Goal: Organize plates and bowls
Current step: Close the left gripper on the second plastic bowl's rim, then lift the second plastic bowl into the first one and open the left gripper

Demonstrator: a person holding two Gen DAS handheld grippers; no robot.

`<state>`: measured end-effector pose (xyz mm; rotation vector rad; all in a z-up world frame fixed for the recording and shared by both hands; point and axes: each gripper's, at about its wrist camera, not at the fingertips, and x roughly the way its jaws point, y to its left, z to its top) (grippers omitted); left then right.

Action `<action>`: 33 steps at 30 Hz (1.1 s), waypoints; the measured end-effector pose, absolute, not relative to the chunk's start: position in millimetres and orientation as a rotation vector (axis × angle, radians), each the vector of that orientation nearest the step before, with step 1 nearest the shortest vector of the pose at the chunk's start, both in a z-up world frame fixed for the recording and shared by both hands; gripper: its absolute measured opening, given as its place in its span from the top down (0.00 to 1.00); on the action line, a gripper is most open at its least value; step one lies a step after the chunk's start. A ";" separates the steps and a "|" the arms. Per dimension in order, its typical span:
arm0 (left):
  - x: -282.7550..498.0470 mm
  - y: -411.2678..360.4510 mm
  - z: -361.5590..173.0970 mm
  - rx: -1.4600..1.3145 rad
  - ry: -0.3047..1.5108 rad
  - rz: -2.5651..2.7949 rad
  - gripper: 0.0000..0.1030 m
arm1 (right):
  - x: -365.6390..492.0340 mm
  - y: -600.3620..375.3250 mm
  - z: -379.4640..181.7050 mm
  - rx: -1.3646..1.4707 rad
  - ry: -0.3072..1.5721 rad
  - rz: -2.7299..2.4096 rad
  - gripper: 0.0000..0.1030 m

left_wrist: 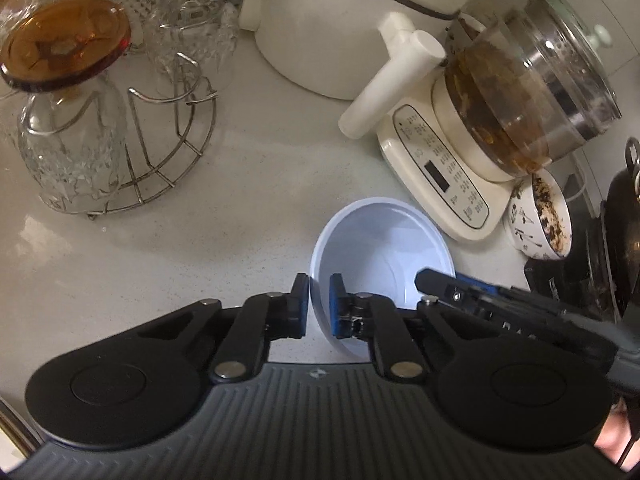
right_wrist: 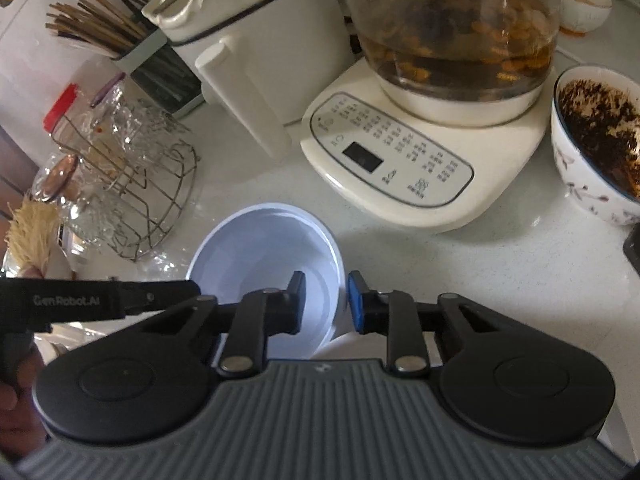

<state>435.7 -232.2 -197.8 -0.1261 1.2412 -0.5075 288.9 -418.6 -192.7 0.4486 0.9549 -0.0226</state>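
Cluttered white counter (left_wrist: 168, 264). White bowl (left_wrist: 384, 248) just before kettle base (left_wrist: 444, 168). Left gripper (left_wrist: 319, 304) pinches its rim; right gripper (right_wrist: 326, 304) straddles opposite rim, contact unclear. Lift level, both sides together.

Soft, dimmish daylight; pale glare on the counter (left_wrist: 168, 264) and kettle (right_wrist: 448, 20) glass. Edges bow with fisheye warp and darken; the far clutter looks slightly blurred.

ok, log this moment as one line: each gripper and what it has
left gripper: shut on round white plastic bowl rim | right gripper: straddles opposite rim, contact unclear | bowl on pale countertop
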 end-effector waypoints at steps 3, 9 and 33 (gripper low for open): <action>436.6 -229.3 -198.9 -0.152 1.236 -0.498 0.92 | 286.3 -416.2 -193.8 0.424 0.944 -0.014 0.82; 437.3 -227.9 -196.2 -0.168 1.225 -0.499 0.93 | 283.4 -418.8 -192.0 0.439 0.940 -0.010 0.87; 394.0 -180.1 -96.0 -0.260 1.082 -0.494 0.93 | 240.9 -398.3 -110.0 0.498 0.815 0.060 0.87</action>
